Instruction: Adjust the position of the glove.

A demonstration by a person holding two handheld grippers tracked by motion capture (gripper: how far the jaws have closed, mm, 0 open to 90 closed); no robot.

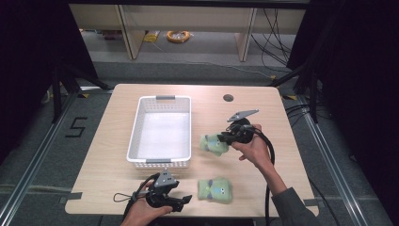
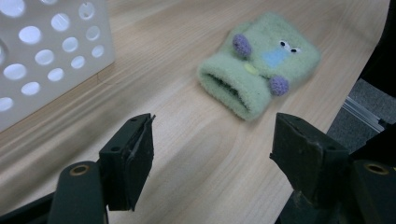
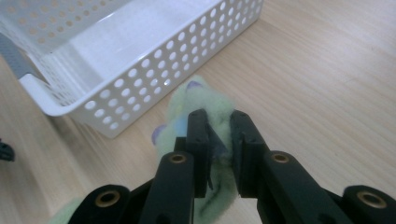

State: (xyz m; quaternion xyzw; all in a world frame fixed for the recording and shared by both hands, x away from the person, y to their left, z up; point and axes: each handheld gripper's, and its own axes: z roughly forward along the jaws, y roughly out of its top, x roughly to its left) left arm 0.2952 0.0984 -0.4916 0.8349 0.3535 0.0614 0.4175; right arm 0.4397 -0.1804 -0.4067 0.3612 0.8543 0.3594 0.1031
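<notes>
On the worktop [image 1: 117,155], seen from the high view, the left tongs [image 1: 181,201] sit at about 7 o'clock, near the front edge, in the person's left hand [image 1: 141,212], pointing toward 3 o'clock. Their jaws stand wide apart with nothing between them; in the left gripper view the left tongs [image 2: 212,140] frame bare wood, and a green mitten [image 2: 259,77] lies flat just beyond them at 1 o'clock, cuff toward the camera, with two purple pom-poms and a small face on it. In the high view that mitten [image 1: 215,189] rests at about 6 o'clock, just to the right of the left tongs and apart from them. The white basket [image 1: 136,127] stands left of centre, at about 10 o'clock from the middle of the worktop, its perforated wall [image 2: 46,60] showing at the left gripper view's upper left. To the right of the basket, close to its right wall, a second mitten [image 1: 212,143] hangs pinched in the right tongs [image 1: 225,139], which the right hand [image 1: 254,148] holds at about 3 o'clock. In the right gripper view the right tongs [image 3: 218,140] are clenched on this second mitten [image 3: 196,98], the fleece bunched between the pads, with the basket [image 3: 60,109] just beyond at 11 o'clock. This mitten looks lifted off the wood, though whether its lower end touches I cannot tell.
</notes>
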